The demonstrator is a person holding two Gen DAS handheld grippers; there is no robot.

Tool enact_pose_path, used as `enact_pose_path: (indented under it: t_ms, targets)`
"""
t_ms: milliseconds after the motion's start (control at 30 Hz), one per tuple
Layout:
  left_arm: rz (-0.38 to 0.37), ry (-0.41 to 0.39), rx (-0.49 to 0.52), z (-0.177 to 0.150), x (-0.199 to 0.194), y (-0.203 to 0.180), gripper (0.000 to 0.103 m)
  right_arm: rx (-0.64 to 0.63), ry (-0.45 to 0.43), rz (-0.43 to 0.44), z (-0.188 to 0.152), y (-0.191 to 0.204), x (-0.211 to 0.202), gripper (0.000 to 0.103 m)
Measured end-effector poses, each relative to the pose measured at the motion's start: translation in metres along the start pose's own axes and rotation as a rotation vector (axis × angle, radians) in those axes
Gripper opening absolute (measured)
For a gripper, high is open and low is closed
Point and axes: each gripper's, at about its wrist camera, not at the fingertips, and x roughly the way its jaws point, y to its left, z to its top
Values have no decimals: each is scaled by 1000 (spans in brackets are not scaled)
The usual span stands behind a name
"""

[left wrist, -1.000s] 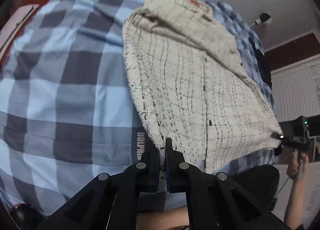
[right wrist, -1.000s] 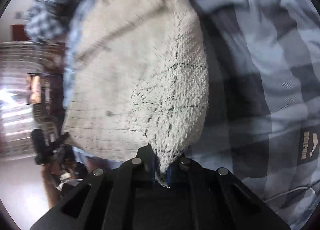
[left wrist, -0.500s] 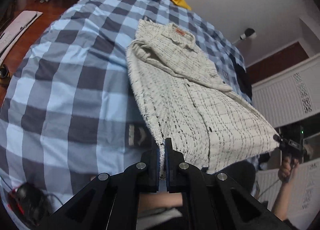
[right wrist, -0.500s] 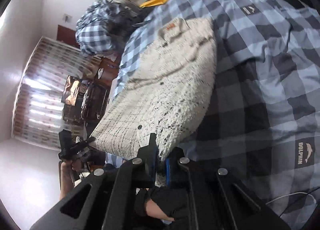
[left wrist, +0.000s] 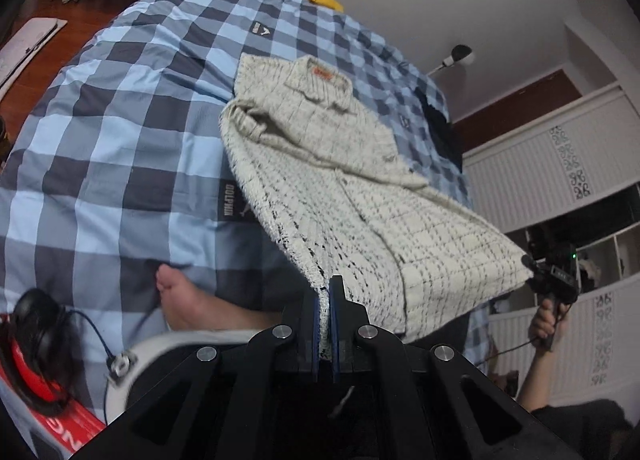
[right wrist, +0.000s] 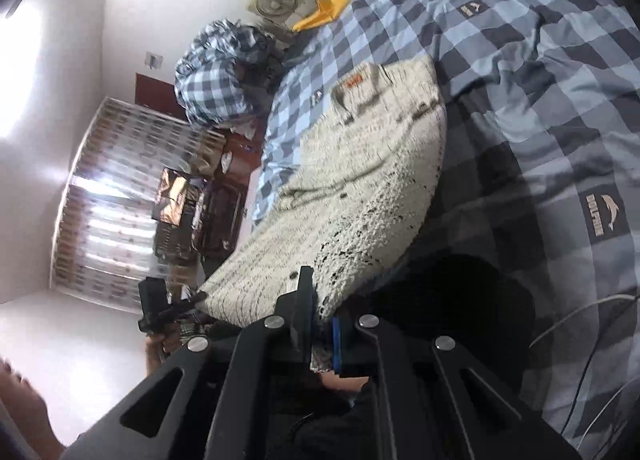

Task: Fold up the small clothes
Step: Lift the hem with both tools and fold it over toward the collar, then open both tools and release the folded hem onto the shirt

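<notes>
While both grippers pinch the hem of the cream checked shirt [left wrist: 344,196], its near edge hangs lifted off the blue checked bedspread [left wrist: 120,148], which lies bare toward the left of the left wrist view. A bare foot [left wrist: 180,296] and red headphones [left wrist: 36,360] sit lower left, partly cut off. The left gripper [left wrist: 329,300] is pressed together on one hem corner; the right gripper [right wrist: 320,324] clamps the other. Farther off, the collar rests flat on the bedspread.

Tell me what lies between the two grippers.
The white checked shirt's lifted hem spans between them: left gripper pinches one corner, right gripper the other, clearest in the left wrist view.
</notes>
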Motion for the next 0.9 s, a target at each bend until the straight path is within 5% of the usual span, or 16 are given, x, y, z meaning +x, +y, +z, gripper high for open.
enact_pose_path:
  t_ms: [167,300,500,567,633,800,867,900]
  targets:
    - [-28,-73,-70,35,3,13,3,-18,-17,-13,27,1,13,3]
    - [-6,-111,-137,104,28,32,3,-15,-24,-9,100,-12,42,3]
    - [12,-180,-215,264,88,54,3,46,-57,-40,247,-52,99,3]
    - [47,-213,-219,318,114,59,4,133,-72,-41,299,-74,129,3]
    - [93,-164,-219,376,159,66,4,257,-106,-32,341,-102,159,4]
    - [359,-20,-192,422,239,69,7,580,-235,-73,389,-163,189,18]
    - [457,28,-139,429,257,67,7,539,-300,-131,401,-161,172,58]
    - [493,35,-121,431,262,68,7,484,-330,-189,406,-155,162,67]
